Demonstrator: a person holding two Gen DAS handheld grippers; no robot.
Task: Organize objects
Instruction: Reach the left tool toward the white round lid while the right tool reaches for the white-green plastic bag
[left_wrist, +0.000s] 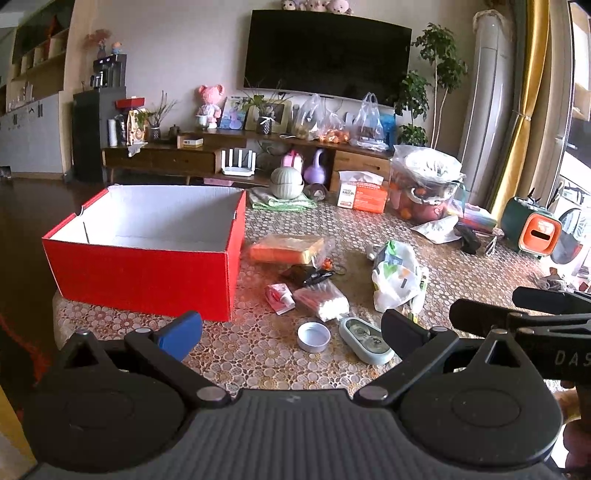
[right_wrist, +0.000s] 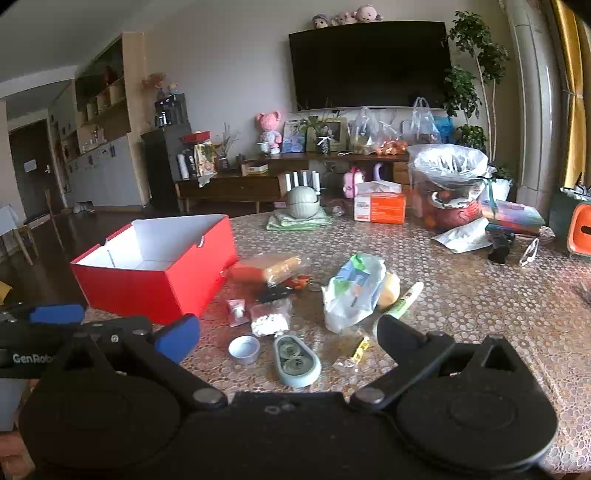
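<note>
An open, empty red box stands at the table's left. Right of it lie loose items: an orange packet, a pack of cotton swabs, a small pink tube, a round grey lid, a pale green case and a white plastic bag. My left gripper is open and empty, low over the lid and case. My right gripper is open and empty over the same items.
At the back of the table stand a green ceramic pot, an orange tissue box, a bagged bowl of fruit and a green-orange dispenser. A TV cabinet stands behind. The right gripper shows in the left wrist view.
</note>
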